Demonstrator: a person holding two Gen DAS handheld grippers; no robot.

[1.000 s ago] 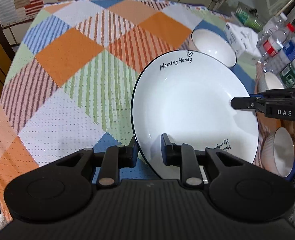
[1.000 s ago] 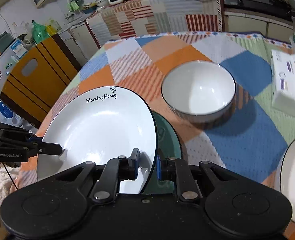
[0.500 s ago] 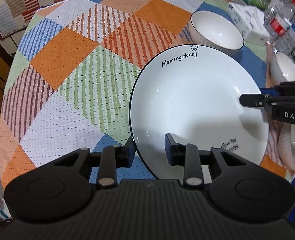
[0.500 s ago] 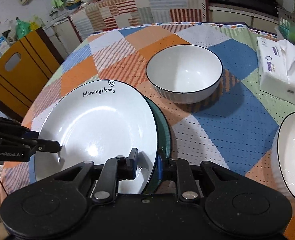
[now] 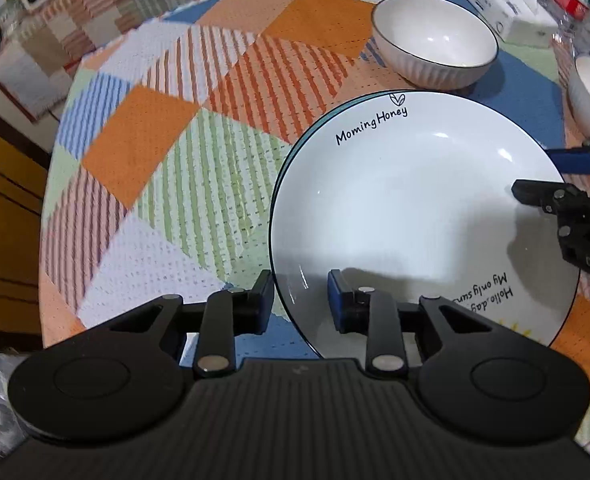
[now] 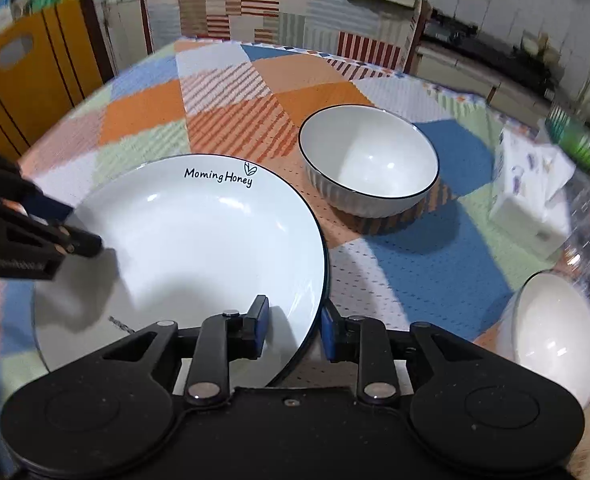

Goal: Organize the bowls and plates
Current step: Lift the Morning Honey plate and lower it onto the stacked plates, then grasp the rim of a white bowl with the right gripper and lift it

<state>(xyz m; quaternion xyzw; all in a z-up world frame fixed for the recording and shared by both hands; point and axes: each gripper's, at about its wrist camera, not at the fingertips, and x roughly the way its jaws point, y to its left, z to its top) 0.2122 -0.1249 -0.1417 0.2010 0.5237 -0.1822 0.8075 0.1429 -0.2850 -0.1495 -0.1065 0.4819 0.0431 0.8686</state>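
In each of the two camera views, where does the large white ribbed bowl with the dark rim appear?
Left wrist view: the ribbed bowl stands upper right, beyond the plate.
Right wrist view: the ribbed bowl stands right of centre, beyond the plate's right edge.
Shared landmark: the "Morning Honey" lettering on the plate's far rim.

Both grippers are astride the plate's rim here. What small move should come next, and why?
Probably back both grippers off. The plate seems nested on a teal plate below, and the left gripper and right gripper stand open around its rim.
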